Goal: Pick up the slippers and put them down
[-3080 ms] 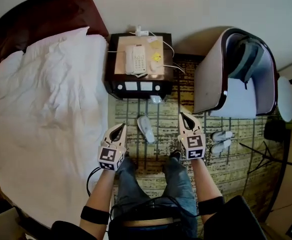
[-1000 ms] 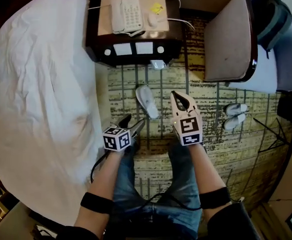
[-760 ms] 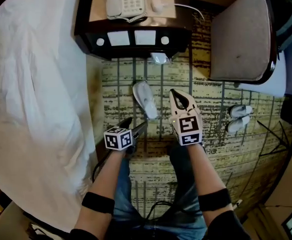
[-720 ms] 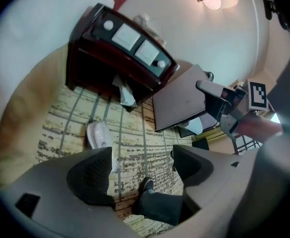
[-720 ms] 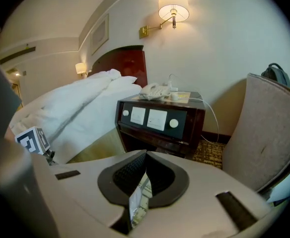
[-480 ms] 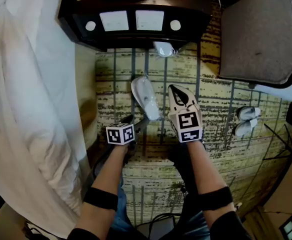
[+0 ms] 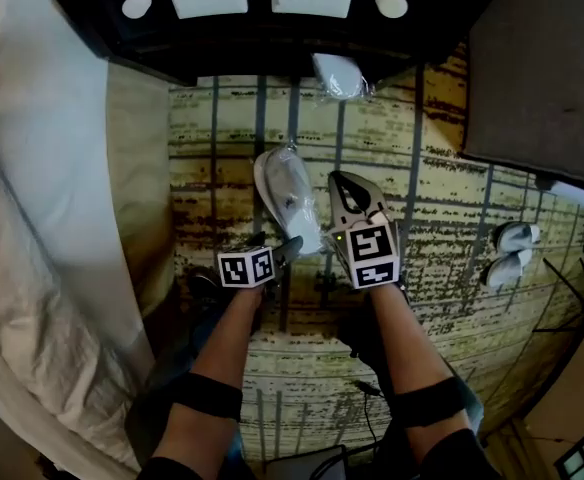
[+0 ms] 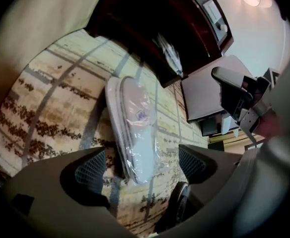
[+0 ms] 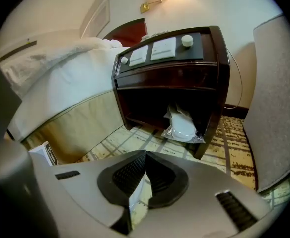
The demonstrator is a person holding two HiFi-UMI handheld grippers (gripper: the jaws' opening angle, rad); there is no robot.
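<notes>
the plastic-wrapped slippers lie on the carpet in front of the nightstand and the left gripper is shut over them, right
Not shut: the left gripper view shows the left gripper open, its jaws having just been opening, with the near end of the wrapped slippers between them, not yet gripped. The rest is right.

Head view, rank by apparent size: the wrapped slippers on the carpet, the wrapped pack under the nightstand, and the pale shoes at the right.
Largest: wrapped slippers.
Then wrapped pack and pale shoes, which look about alike, so I won't rank those two.
</notes>
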